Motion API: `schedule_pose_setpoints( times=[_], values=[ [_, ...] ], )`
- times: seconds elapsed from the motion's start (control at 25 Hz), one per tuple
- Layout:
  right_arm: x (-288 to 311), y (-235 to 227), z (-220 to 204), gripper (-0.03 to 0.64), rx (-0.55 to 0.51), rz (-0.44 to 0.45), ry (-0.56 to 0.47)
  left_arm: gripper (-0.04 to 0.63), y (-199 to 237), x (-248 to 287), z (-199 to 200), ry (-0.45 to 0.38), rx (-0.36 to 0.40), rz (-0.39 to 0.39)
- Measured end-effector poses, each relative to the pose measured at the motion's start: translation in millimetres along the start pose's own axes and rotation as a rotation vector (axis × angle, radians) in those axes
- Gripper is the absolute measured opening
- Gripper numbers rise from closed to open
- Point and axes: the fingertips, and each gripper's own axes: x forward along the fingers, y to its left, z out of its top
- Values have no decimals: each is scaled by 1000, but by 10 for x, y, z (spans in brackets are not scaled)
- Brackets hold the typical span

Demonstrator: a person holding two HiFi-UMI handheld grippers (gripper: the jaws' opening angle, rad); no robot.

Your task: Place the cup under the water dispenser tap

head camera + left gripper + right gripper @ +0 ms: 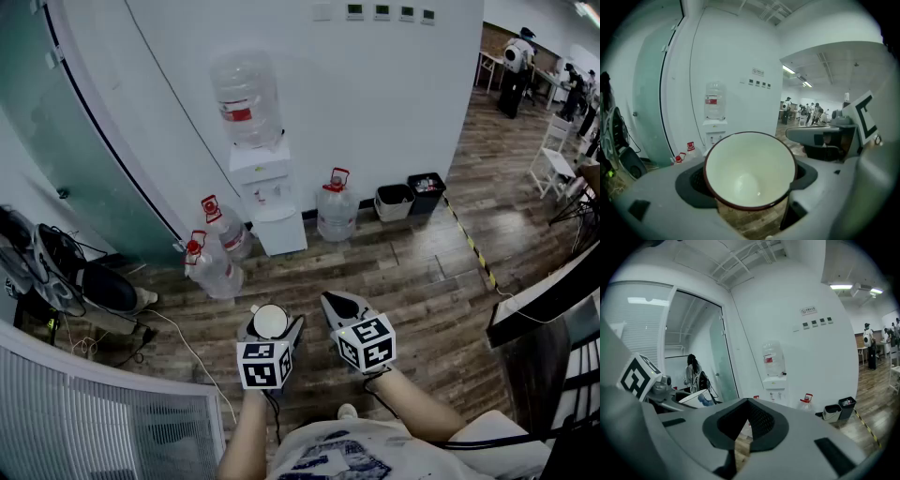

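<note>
A white cup [270, 321] with a dark red rim sits between the jaws of my left gripper [271, 315], which are spread wide and shut on its sides. In the left gripper view the cup [750, 168] fills the middle, its mouth toward the camera and nothing inside. The white water dispenser [265, 187] with a clear bottle on top stands against the wall well ahead, its taps [268, 197] over a small ledge. My right gripper [338, 304] floats beside the left one, shut and empty; its pads meet in the right gripper view [746, 423].
Three water bottles [337, 206] stand on the wood floor on either side of the dispenser. Two bins [410, 198] are by the wall to the right. Bags and cables [66, 281] lie at the left by a glass wall. People and a chair [555, 159] are far right.
</note>
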Motion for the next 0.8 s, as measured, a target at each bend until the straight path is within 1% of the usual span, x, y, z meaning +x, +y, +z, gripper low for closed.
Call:
schedule_pose_setpoints(
  times=[0.12,0.24,0.52,0.8],
  values=[
    [-108,1,52,20,-14,-9,-19,446,-122,-70,41,-21,4,-3],
    [-215,74,55,20,-25,-13,-29,446,-148,-181,48,-30,24,7],
    [-318,242,43,20,-49,5,-26,446,-156,-400,31,-51,5,20],
    [-371,229,69,20,-50,21,-35,446,-193,-463,22,-67,-5,32]
  ],
)
